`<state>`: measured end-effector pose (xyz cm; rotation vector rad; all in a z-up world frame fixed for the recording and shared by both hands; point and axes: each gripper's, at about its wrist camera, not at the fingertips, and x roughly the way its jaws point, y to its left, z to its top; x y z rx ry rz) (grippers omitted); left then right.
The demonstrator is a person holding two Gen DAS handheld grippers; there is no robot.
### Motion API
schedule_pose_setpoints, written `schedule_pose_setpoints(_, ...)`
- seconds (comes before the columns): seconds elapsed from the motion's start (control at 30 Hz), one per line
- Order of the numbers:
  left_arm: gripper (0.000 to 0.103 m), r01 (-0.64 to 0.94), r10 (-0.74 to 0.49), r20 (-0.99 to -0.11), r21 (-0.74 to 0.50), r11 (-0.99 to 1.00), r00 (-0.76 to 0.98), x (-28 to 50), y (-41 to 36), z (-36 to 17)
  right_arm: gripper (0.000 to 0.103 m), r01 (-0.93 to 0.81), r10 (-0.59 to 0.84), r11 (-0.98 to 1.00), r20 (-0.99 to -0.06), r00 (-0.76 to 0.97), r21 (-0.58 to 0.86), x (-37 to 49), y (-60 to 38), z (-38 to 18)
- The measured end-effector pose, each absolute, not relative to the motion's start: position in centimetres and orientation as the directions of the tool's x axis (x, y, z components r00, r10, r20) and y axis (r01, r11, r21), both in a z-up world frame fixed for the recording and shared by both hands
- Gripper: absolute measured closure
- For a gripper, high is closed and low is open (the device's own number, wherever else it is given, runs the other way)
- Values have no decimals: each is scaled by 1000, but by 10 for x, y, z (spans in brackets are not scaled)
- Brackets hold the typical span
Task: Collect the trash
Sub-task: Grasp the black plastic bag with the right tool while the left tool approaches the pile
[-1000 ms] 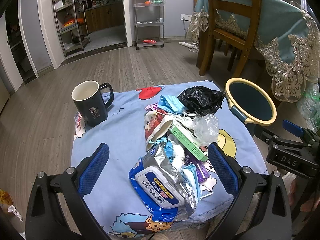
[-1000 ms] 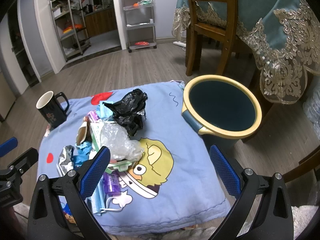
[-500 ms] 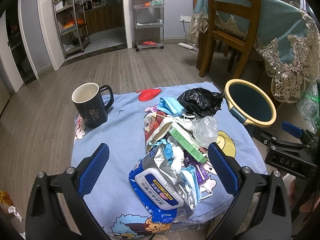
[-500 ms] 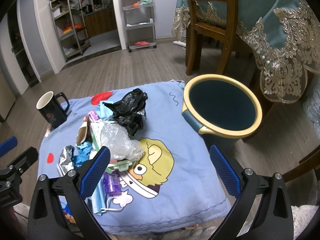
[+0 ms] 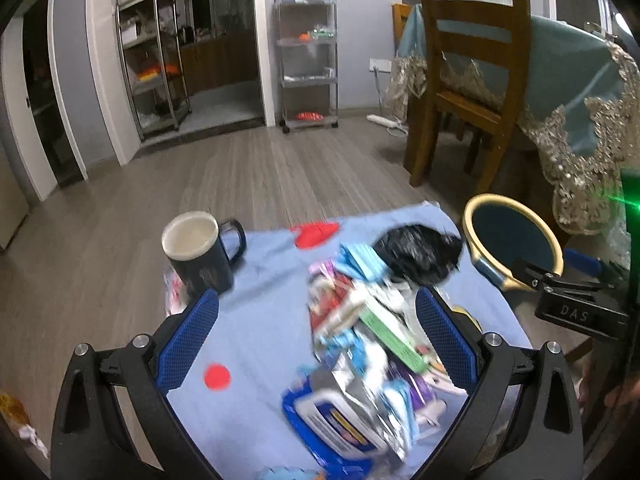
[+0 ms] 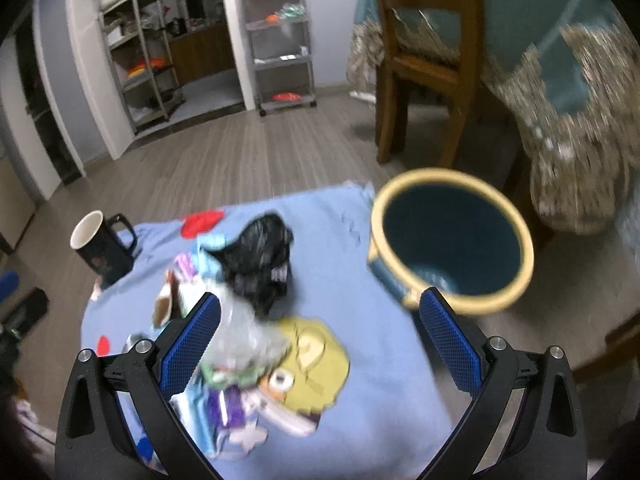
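Both claws have dipped closer to the blue cartoon cloth on the tabletop [image 5: 260, 320] since a second ago, blurring each view. Left claw [image 5: 316, 344] gapes wide with nothing held, straddling the trash pile [image 5: 360, 340]. Right claw [image 6: 320, 344] likewise spread and bare, the pile at its nine o'clock. Farther, black bag [image 6: 260, 256] at twelve o'clock, yellow-rimmed bin [image 6: 452, 240] at one o'clock, mug [image 5: 198, 254] at ten o'clock.

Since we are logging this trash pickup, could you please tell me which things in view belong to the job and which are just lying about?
For the job:
- trash pile
- black bag
- clear plastic bag
- wipes pack
- bin
- left gripper, right gripper, both open

Just lying about:
- mug
- chair
- shelf cart
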<state>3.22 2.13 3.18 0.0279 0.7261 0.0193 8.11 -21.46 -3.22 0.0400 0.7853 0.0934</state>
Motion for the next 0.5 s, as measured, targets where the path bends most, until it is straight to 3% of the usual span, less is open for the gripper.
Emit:
schedule_pose_setpoints(0.17, 6, 15, -26, -663, -22, 1000, 749, 60, 44, 24, 4, -116, 141, 990, -716, 684, 84, 122, -206, -36)
schedule_pose_setpoints(0.27, 6, -35, 19, -680, -10, 999, 733, 71, 56, 7, 4, -139, 173, 984, -718, 674, 107, 139, -202, -45)
schedule_pose_setpoints(0.5, 6, -44, -1, -706, -45, 998, 708, 76, 63, -9, 5, -137, 185, 983, -736, 651, 126, 176, -191, -65)
